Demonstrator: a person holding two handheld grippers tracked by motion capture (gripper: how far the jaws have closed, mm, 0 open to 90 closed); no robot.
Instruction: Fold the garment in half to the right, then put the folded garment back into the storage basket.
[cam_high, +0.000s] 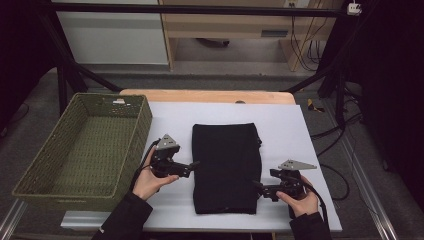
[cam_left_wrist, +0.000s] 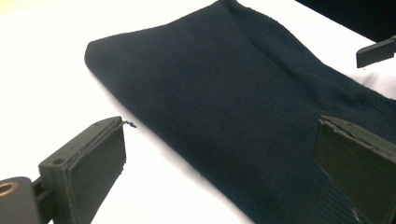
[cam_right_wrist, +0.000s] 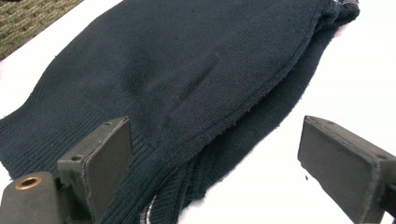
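While both hands wait at the near part of the table (cam_high: 310, 150), the folded dark sweater (cam_high: 226, 167) lies between them, its long axis running from the near edge toward the far edge. Nearest in, the right gripper (cam_high: 261, 190) sits at the sweater's near right corner, jaws spread wide and holding nothing; in the right gripper view the ribbed hem and stacked layers (cam_right_wrist: 187, 154) fall right into the gap between them, one jaw over the knit, the other over bare white surface. A step farther up, the left gripper (cam_high: 194, 165) points at the sweater's left edge about midway along, jaws likewise released; in the left gripper view that edge (cam_left_wrist: 154, 126) crosses between them, with the cloth lying toward the right jaw. So the garment lies inward from each tool, and the right one looks nearer to a bite, I'd judge. Whether any jaw already touches fabric is hard to make out. Beyond, at the table's left edge, the woven basket (cam_high: 45, 165) stands with nothing in it. How many layers the fold hides cannot be told.
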